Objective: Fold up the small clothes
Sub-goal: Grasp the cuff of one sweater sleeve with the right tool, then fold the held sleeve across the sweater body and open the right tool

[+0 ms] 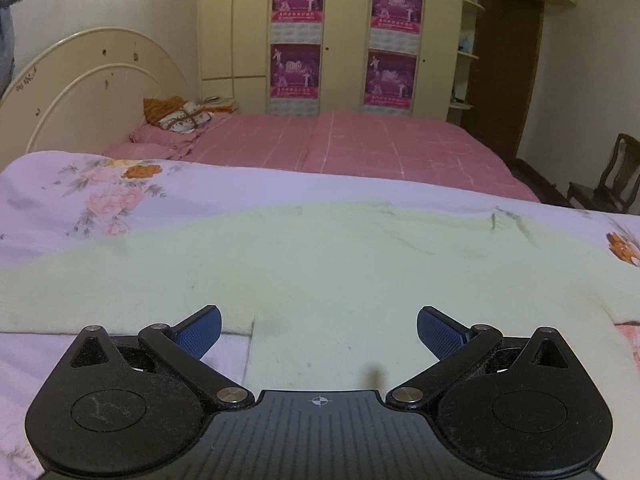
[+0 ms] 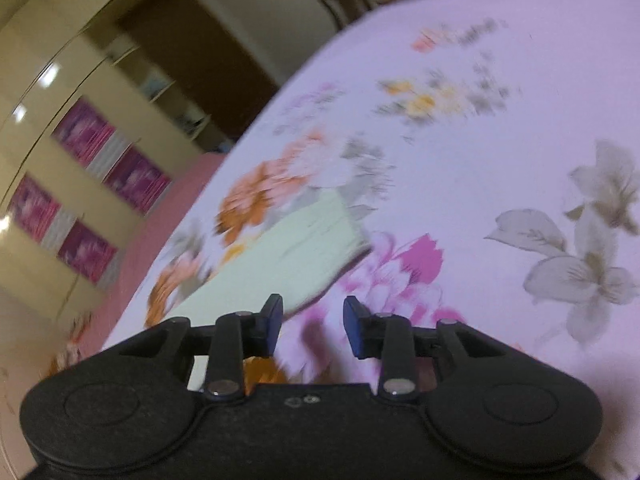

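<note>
A pale green small garment (image 1: 320, 264) lies spread flat on a lilac floral sheet (image 1: 80, 196). My left gripper (image 1: 319, 330) is open wide, its blue pads (image 1: 202, 332) low over the garment's near edge, holding nothing. In the right wrist view, which is blurred, a sleeve or corner of the same garment (image 2: 288, 256) lies on the floral sheet (image 2: 500, 140). My right gripper (image 2: 313, 326) is open and empty, with its left pad at the garment's near edge.
Beyond the floral sheet is a pink checked bed (image 1: 340, 148) with a cream headboard (image 1: 88, 84) and folded items (image 1: 184, 116). A cream wardrobe with magenta posters (image 1: 296, 40) stands behind. A wooden chair (image 1: 608, 180) is at the right.
</note>
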The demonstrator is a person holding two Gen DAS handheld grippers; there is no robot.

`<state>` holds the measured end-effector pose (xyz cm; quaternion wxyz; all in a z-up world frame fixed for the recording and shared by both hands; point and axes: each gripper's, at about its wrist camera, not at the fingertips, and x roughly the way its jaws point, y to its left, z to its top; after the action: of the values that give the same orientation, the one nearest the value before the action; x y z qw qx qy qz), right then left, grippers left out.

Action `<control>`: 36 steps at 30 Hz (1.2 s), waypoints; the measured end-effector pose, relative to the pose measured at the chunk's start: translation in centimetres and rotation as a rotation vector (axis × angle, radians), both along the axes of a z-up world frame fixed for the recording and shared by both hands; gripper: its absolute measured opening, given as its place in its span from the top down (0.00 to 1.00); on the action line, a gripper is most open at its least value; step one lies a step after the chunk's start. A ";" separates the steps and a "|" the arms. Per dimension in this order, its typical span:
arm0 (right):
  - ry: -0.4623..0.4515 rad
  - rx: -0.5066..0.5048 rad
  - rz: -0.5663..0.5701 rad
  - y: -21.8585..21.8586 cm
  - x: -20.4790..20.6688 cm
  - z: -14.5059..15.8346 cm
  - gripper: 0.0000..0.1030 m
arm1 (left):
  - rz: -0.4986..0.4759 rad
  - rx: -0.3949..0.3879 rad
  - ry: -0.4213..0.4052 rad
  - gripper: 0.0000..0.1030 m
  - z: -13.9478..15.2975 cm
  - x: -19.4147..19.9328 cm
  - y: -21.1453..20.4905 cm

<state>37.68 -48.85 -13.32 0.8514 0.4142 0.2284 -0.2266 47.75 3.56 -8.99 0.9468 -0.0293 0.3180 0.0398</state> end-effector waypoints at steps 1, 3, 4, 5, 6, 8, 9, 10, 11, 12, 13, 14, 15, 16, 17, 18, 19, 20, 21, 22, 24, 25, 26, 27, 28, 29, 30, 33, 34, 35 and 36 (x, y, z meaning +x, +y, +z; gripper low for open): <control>-0.012 0.010 -0.005 -0.4 0.5 -0.4 0.71 | -0.002 0.000 0.001 0.00 -0.4 0.2 0.1; -0.021 0.012 -0.013 -0.8 1.1 -0.6 0.73 | 0.001 -0.003 0.006 0.00 -0.9 0.2 0.4; -0.023 0.012 -0.014 -0.8 1.4 -0.6 0.74 | 0.004 -0.006 0.008 0.00 -1.1 0.4 0.8; -0.019 0.005 -0.013 -0.8 1.6 -0.6 0.74 | 0.008 -0.010 0.011 0.00 -1.4 0.4 0.9; -0.011 -0.003 -0.014 -0.8 1.8 -0.5 0.80 | 0.010 -0.013 0.012 0.00 -1.6 0.3 1.2; 0.016 -0.031 -0.006 -0.8 2.3 -0.4 0.91 | 0.012 -0.011 0.016 0.00 -1.7 0.3 1.6; 0.027 -0.048 0.002 -1.1 2.7 -0.3 0.95 | 0.015 -0.009 0.017 0.00 -1.7 0.3 1.9; 0.043 -0.083 0.008 -1.1 3.0 -0.1 0.96 | 0.020 -0.008 0.017 0.00 -1.5 0.3 2.3; 0.069 -0.131 -0.006 -1.0 3.1 0.5 0.96 | 0.026 -0.008 0.014 0.00 -1.3 0.1 2.7; 0.085 -0.167 -0.030 -1.1 3.3 1.1 0.96 | 0.026 -0.007 0.014 0.00 -1.2 0.1 3.1; 0.084 -0.200 -0.030 -1.0 3.5 1.6 0.96 | 0.026 -0.002 0.015 0.00 -1.0 -0.1 3.5; 0.104 -0.252 0.002 -0.4 4.2 2.0 0.96 | 0.027 0.001 0.018 0.00 -0.9 -0.2 3.9; 0.152 -0.295 0.048 0.4 5.2 2.4 0.96 | 0.027 0.000 0.021 0.00 -0.8 -0.4 4.4; 0.147 -0.326 0.068 1.2 5.6 3.0 0.96 | 0.028 -0.004 0.024 0.00 -0.7 -0.3 4.9; 0.116 -0.338 0.084 1.8 5.7 3.6 0.96 | 0.030 -0.005 0.027 0.00 -0.7 -0.6 5.4; 0.091 -0.348 0.109 2.8 5.9 4.3 0.96 | 0.033 -0.005 0.030 0.00 -0.7 -0.9 5.8; 0.084 -0.367 0.148 4.1 6.3 4.9 0.96 | 0.037 -0.003 0.033 0.00 -0.7 -1.1 6.2; 0.080 -0.402 0.198 5.8 6.8 5.4 0.96 | 0.043 -0.001 0.038 0.00 -0.8 -1.4 6.5; 0.069 -0.439 0.251 7.9 7.3 5.9 0.96 | 0.050 -0.003 0.042 0.00 -1.0 -1.6 6.9; 0.057 -0.459 0.299 9.7 7.6 6.1 0.96 | 0.056 -0.006 0.047 0.00 -1.1 -1.8 7.2; 0.030 -0.490 0.401 14.1 8.5 6.4 0.96 | 0.066 -0.007 0.058 0.00 -1.3 -2.3 7.7; 0.022 -0.501 0.444 16.1 9.0 6.4 0.96 | 0.070 -0.010 0.062 0.00 -1.4 -2.6 7.9; 0.014 -0.506 0.495 18.5 9.6 6.1 0.96 | 0.071 -0.014 0.064 0.00 -1.4 -2.9 8.2; 0.008 -0.506 0.532 20.3 10.0 5.9 0.96 | 0.073 -0.017 0.065 0.00 -1.4 -3.1 8.4; 0.003 -0.508 0.569 22.1 10.4 5.7 0.96 | 0.076 -0.020 0.067 0.00 -1.3 -3.4 8.7; -0.004 -0.512 0.610 24.1 10.8 5.5 0.96 | 0.083 -0.023 0.066 0.00 -1.3 -3.5 8.9; -0.010 -0.518 0.649 26.2 11.2 5.2 0.96 | 0.093 -0.026 0.066 0.00 -1.2 -3.6 9.1; -0.034 -0.513 0.743 31.3 11.9 4.5 0.96 | 0.140 -0.087 0.051 0.00 -0.9 -3.5 10.2; -0.039 -0.510 0.767 32.8 12.0 4.4 0.96 | 0.143 -0.095 0.047 0.00 -0.8 -3.4 10.3; -0.044 -0.506 0.796 34.4 12.3 4.0 0.96 | 0.145 -0.090 0.045 0.00 -0.7 -3.1 10.1; -0.049 -0.504 0.818 35.7 12.5 3.9 0.96 | 0.144 -0.087 0.043 0.00 -0.6 -2.9 10.1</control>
<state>50.16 -13.16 -9.42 0.9497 0.0761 0.2905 0.0885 44.86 13.62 -9.56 0.9323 -0.0925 0.3366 0.0946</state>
